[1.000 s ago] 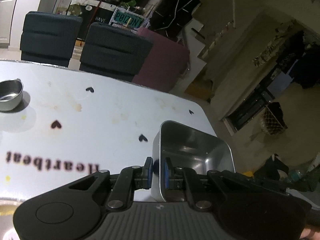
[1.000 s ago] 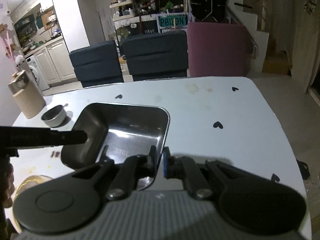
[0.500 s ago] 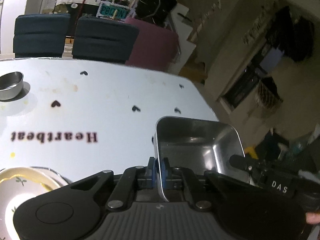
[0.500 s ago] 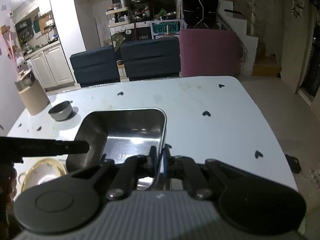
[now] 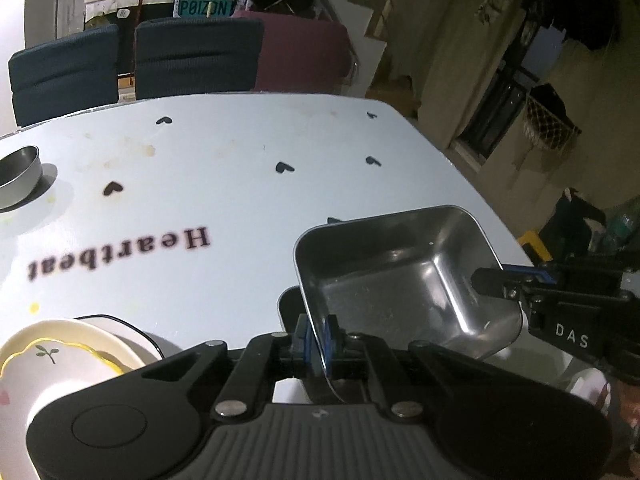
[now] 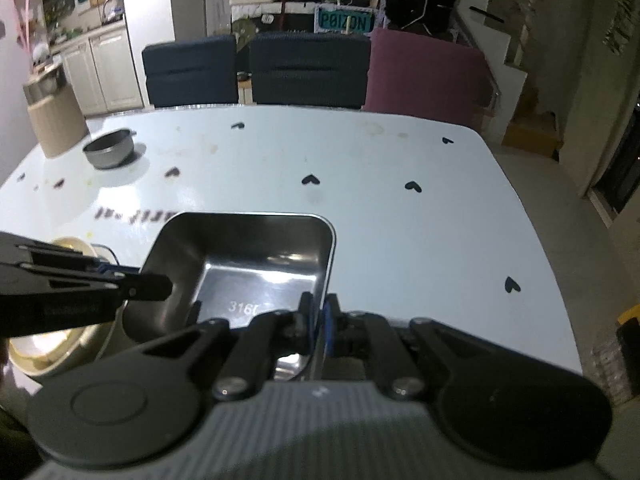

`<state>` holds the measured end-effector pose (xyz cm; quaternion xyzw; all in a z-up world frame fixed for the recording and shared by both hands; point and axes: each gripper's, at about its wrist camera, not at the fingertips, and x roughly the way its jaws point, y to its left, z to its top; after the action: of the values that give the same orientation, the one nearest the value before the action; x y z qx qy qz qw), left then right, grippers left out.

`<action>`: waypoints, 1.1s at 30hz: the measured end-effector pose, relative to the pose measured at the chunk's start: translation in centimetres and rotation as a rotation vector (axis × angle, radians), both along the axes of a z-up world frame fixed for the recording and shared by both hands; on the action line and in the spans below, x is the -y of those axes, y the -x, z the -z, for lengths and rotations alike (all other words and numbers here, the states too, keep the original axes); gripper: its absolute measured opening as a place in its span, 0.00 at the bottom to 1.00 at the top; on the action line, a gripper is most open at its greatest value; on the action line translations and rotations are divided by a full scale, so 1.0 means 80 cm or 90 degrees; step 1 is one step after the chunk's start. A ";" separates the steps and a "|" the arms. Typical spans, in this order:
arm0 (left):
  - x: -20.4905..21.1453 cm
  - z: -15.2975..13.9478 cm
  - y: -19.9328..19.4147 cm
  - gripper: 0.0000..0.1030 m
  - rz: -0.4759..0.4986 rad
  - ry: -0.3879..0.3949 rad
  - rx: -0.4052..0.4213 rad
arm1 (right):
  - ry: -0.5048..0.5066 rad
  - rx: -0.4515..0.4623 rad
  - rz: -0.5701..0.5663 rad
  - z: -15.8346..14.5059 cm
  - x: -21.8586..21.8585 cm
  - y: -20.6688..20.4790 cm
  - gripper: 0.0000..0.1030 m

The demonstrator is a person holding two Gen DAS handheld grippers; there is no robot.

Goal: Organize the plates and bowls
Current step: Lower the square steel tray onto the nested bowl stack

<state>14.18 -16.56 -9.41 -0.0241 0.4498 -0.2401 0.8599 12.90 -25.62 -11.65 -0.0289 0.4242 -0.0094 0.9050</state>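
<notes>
1. Left wrist view: the left tongs point(image 5: 318, 338) are clamped tight on the near-left rim of a rectangular steel tray point(image 5: 394, 280), one blue pad inside the wall and one outside.
2. The tray is tilted and held above the near right part of the white worktop point(image 5: 240, 200), which carries black heart marks and the printed word "Heartbeat".
3. The right tongs point(image 5: 486, 282) reach in from the right edge of this view and grip the tray's opposite wall.
4. A cream plate with a yellow scalloped edge point(image 5: 60, 360) sits at the lower left, just beside the left tongs' body.
5. A small round steel bowl point(image 5: 18, 178) stands on the worktop at the far left, well apart from the tray.
6. Right wrist view: the right tongs point(image 6: 318, 322) are closed hard on the tray's point(image 6: 248, 256) right-hand wall, near its front corner; "316" is stamped on the tray floor.
7. The left tongs point(image 6: 156, 286) come in from the left and pinch the tray's left rim.
8. The cream plate point(image 6: 52, 344) lies below and left of the tray, partly hidden by the left tongs.
9. The round steel bowl point(image 6: 110, 152) sits far left on the worktop point(image 6: 400, 220), near a beige cylindrical container point(image 6: 56, 120).
10. Two dark blue chairs point(image 6: 256, 70) and a maroon one point(image 6: 424, 76) stand behind the far edge.
</notes>
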 end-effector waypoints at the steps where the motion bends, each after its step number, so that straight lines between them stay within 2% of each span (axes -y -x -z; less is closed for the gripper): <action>1: 0.001 0.001 0.000 0.06 0.003 -0.004 0.000 | 0.005 -0.005 -0.002 0.003 -0.002 -0.001 0.06; 10: 0.009 0.031 -0.010 0.07 0.017 -0.055 -0.024 | 0.070 -0.049 -0.038 0.024 -0.020 -0.005 0.08; 21: 0.011 0.036 -0.015 0.09 0.028 -0.063 -0.029 | 0.122 -0.077 -0.054 0.041 -0.029 -0.018 0.08; 33: 0.015 0.042 -0.016 0.11 0.044 -0.070 -0.037 | 0.126 -0.105 -0.054 0.049 -0.028 -0.026 0.08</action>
<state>15.45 -17.77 -12.73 0.0319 0.4875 -0.2440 0.8377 14.97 -23.36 -15.57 -0.1365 0.4924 -0.0107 0.8595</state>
